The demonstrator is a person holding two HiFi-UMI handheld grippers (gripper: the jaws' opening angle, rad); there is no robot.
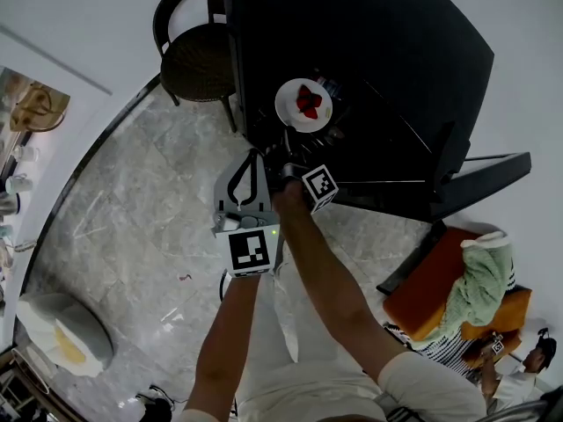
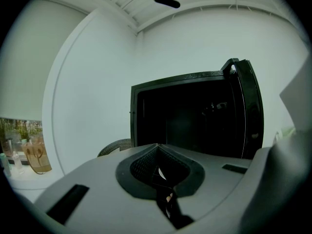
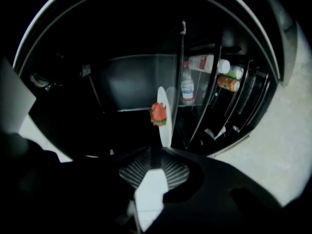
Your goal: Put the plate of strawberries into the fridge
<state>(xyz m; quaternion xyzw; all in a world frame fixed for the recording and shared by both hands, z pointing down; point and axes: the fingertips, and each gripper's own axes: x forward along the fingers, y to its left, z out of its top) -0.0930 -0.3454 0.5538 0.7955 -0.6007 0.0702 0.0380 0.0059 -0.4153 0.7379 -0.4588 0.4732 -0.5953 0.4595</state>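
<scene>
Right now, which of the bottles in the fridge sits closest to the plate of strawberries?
The clear bottle, right beside the plate. The white bottle with the red band and the orange container sit farther off to the right in the right gripper view.

Strawberries [image 1: 308,101] on plate [image 1: 288,112], in fridge [image 1: 396,60] — chair [image 1: 198,64] left

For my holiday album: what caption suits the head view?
Strawberries on a white plate rest inside the open black fridge, with the right gripper close beside the plate.
</scene>
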